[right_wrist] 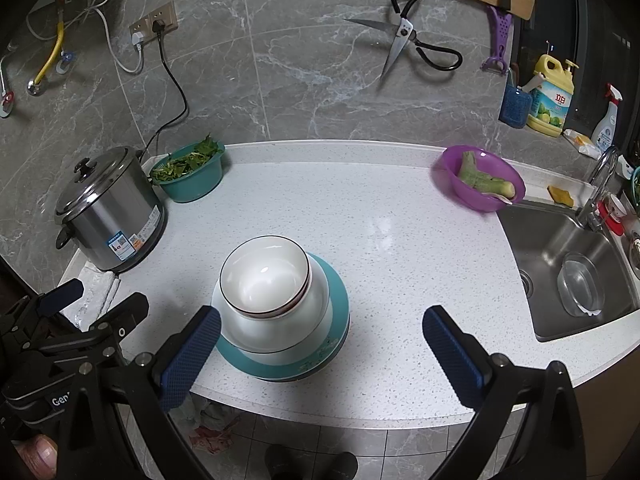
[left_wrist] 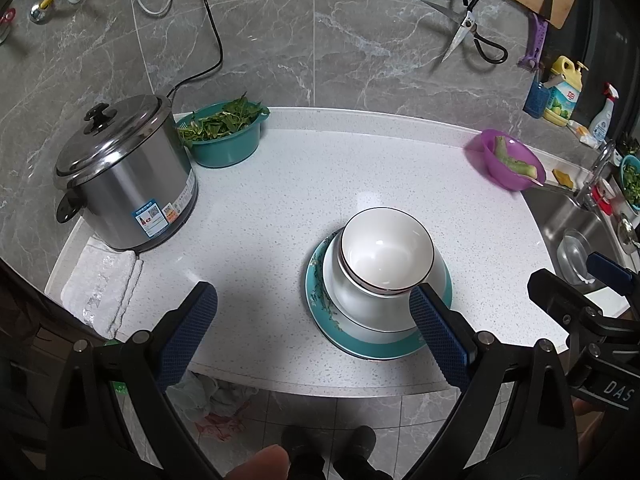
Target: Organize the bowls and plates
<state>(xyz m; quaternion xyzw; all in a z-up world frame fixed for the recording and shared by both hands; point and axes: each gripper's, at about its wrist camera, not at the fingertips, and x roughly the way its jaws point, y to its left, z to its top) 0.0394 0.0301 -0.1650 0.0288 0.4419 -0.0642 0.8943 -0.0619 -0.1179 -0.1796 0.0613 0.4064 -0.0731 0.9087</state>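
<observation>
A white bowl with a dark rim [left_wrist: 386,250] sits nested in a larger white bowl [left_wrist: 352,300], which rests on a teal-rimmed plate [left_wrist: 320,304] on the white counter. The same bowl [right_wrist: 264,278], larger bowl [right_wrist: 276,332] and plate [right_wrist: 336,300] show in the right wrist view. My left gripper [left_wrist: 316,304] is open and empty, its right finger beside the stack. My right gripper [right_wrist: 322,328] is open and empty, its left finger beside the stack.
A steel rice cooker [left_wrist: 124,176] and a teal bowl of greens [left_wrist: 224,132] stand at the back left, a folded white towel [left_wrist: 102,288] in front. A purple bowl [right_wrist: 482,178] sits by the sink [right_wrist: 568,264]. The counter's front edge [right_wrist: 320,412] is close.
</observation>
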